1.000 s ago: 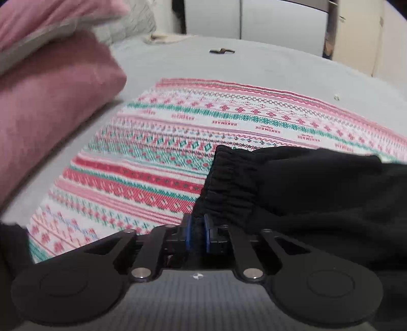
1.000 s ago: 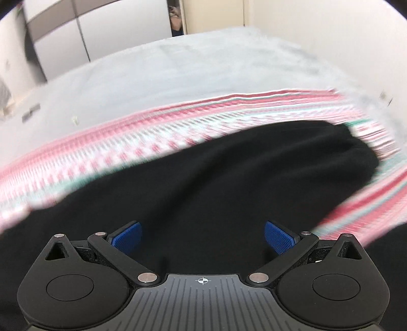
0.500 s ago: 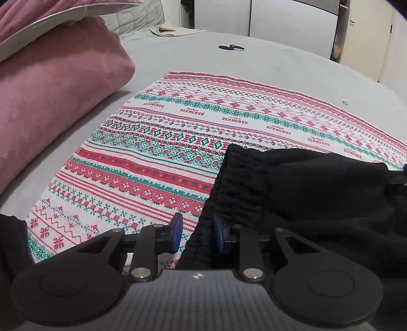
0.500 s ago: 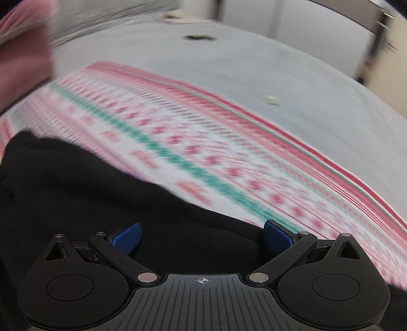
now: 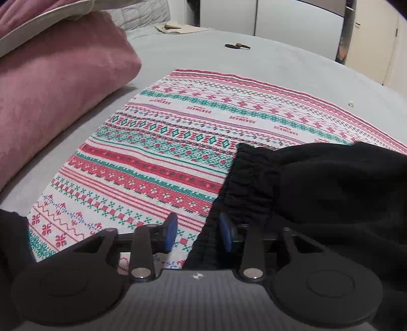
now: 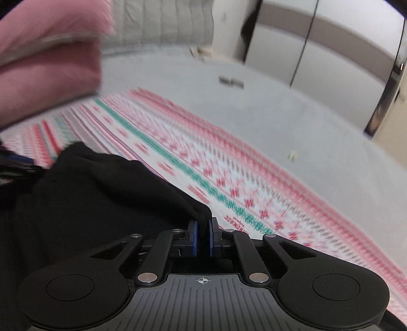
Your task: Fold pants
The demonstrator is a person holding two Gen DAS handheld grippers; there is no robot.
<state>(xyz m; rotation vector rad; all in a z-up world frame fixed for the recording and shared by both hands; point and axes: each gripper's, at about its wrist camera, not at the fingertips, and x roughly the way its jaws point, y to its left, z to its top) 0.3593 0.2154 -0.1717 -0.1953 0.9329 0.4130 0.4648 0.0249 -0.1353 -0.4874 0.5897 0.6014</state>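
Observation:
The black pants (image 5: pixel 318 193) lie bunched on a red, green and white patterned cloth (image 5: pixel 178 142), with the elastic waistband (image 5: pixel 244 188) facing left. My left gripper (image 5: pixel 198 235) is open at the waistband's near corner, and the band's edge lies between its blue pads. In the right wrist view my right gripper (image 6: pixel 202 238) is shut on a fold of the black pants (image 6: pixel 101 203) at their right edge. That view is blurred by motion.
The patterned cloth lies on a grey bed (image 5: pixel 267 66). Pink pillows (image 5: pixel 51 96) are stacked at the left. A small dark object (image 5: pixel 237 46) and a beige cloth (image 5: pixel 175 27) lie far back. White wardrobe doors (image 5: pixel 292 20) stand behind the bed.
My left gripper let go of the waistband and opened. My right gripper swung across the pants to their right edge and shut on a fold.

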